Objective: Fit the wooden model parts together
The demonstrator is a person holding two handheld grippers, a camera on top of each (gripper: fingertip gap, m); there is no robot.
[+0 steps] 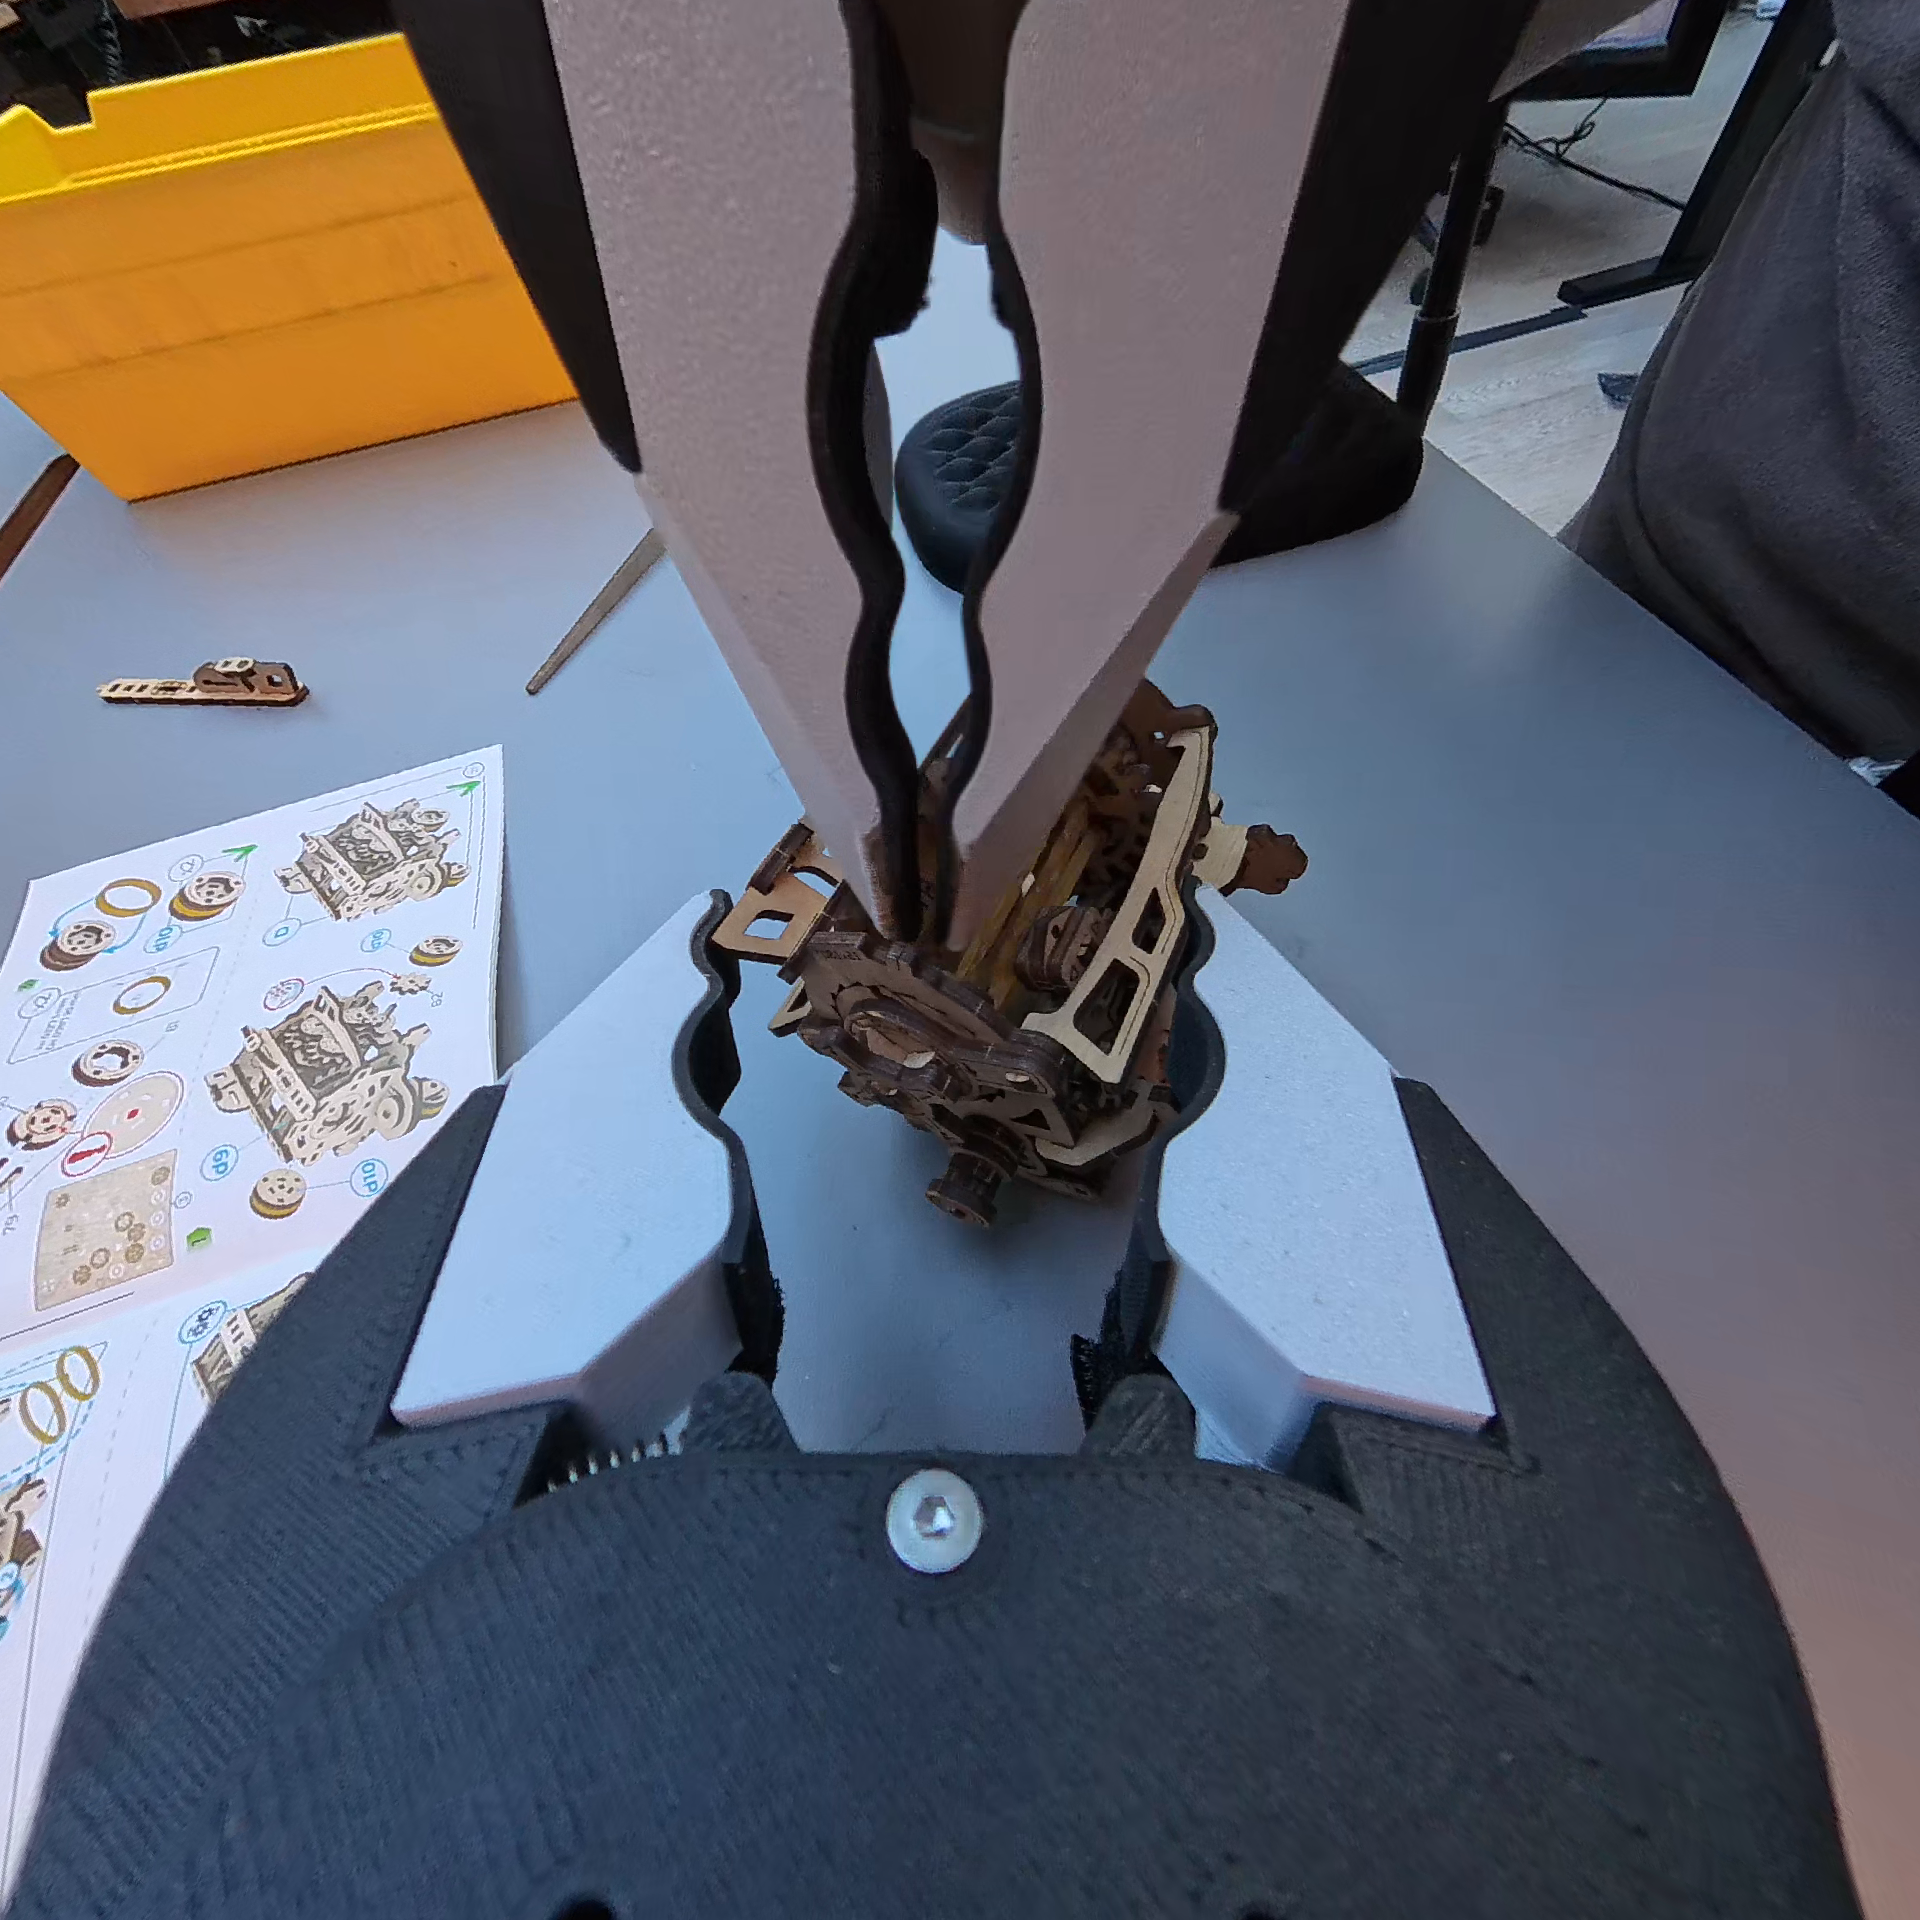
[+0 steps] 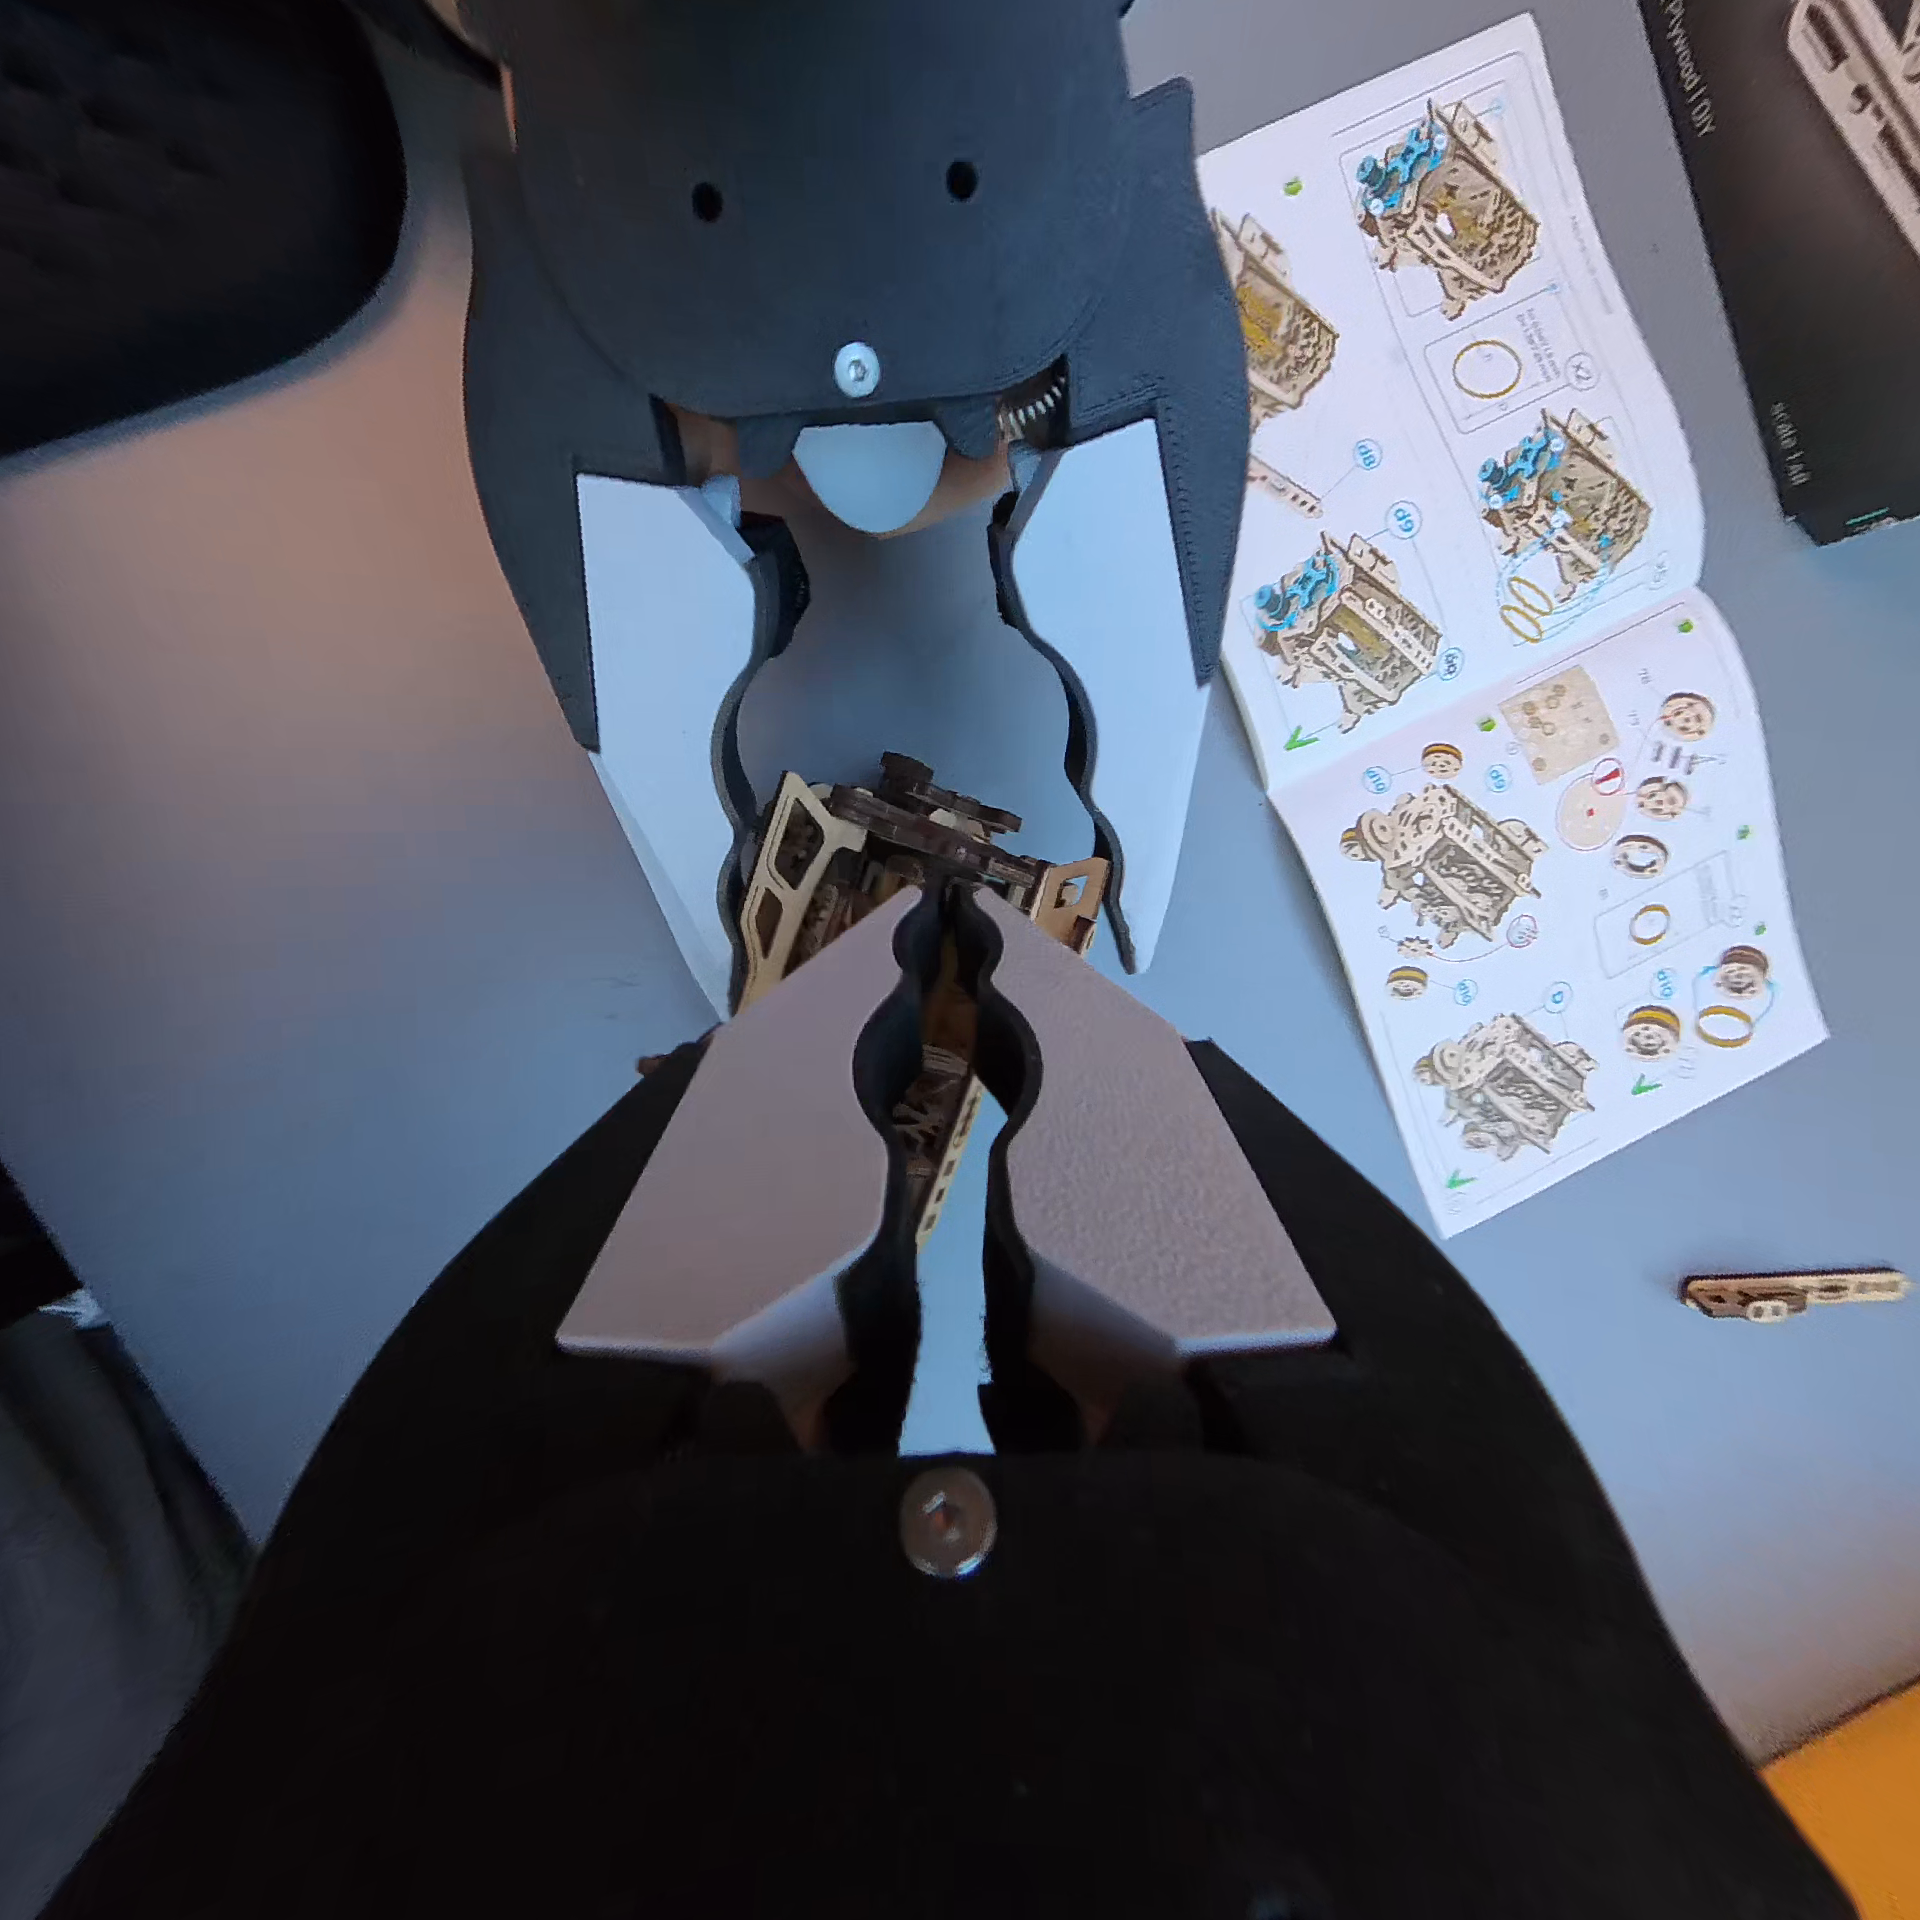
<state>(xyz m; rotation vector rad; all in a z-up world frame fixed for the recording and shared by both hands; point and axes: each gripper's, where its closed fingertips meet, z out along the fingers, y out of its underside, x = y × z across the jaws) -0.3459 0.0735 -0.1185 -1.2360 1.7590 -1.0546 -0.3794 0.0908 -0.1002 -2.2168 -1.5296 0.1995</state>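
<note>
A wooden model of dark and light laser-cut parts is tilted just above the grey table. My left gripper has its fingers on both sides of the model and holds it. My right gripper comes down from above, nearly closed, and pinches a thin part at the model's top edge. In the right wrist view the right gripper tips meet at the dark gear plate of the model, with the left gripper fingers on either side. What the right tips hold is hidden between them.
An open instruction sheet lies left of the model and shows in the right wrist view. A small loose wooden part lies behind it. A yellow bin, a thin metal rod, a black box and a seated person surround the workspace. The tips of both grippers are at nearly the same place.
</note>
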